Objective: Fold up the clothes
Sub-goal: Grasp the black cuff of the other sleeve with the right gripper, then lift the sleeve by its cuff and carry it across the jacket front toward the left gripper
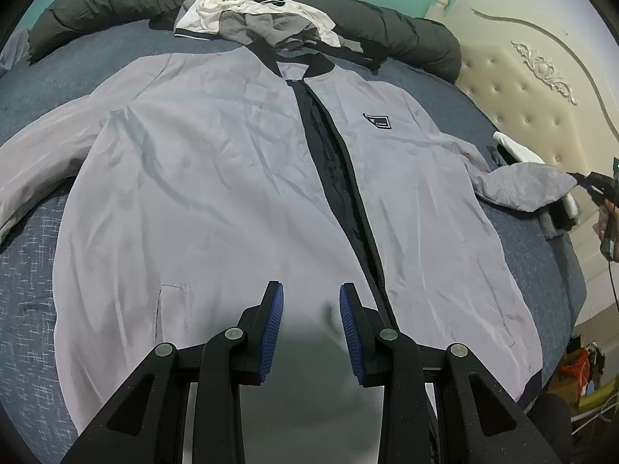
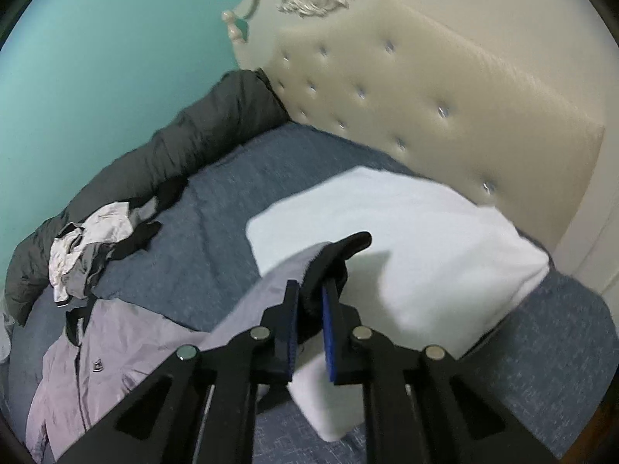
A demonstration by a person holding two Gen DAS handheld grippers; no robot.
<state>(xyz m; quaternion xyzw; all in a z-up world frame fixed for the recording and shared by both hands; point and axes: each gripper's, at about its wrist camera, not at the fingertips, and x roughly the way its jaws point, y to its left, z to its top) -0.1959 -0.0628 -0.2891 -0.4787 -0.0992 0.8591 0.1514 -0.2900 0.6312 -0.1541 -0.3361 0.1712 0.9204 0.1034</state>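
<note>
A light grey zip jacket (image 1: 216, 178) lies front up, spread across the blue bed, its dark zipper strip (image 1: 332, 178) running down the middle. My left gripper (image 1: 311, 294) hovers open just above the jacket's lower front, nothing between its blue pads. My right gripper (image 2: 309, 290) is shut on the black cuff (image 2: 340, 251) of the jacket's right sleeve (image 1: 530, 185), holding it stretched out sideways above a white folded item (image 2: 406, 232). In the left wrist view the right gripper (image 1: 584, 179) shows at the far right edge.
A crumpled pile of white and grey clothes (image 1: 255, 15) lies beyond the collar, against a dark rolled duvet (image 1: 116, 0). A cream tufted headboard (image 2: 445, 89) stands to the right. Cluttered floor items (image 1: 580, 363) show past the bed edge.
</note>
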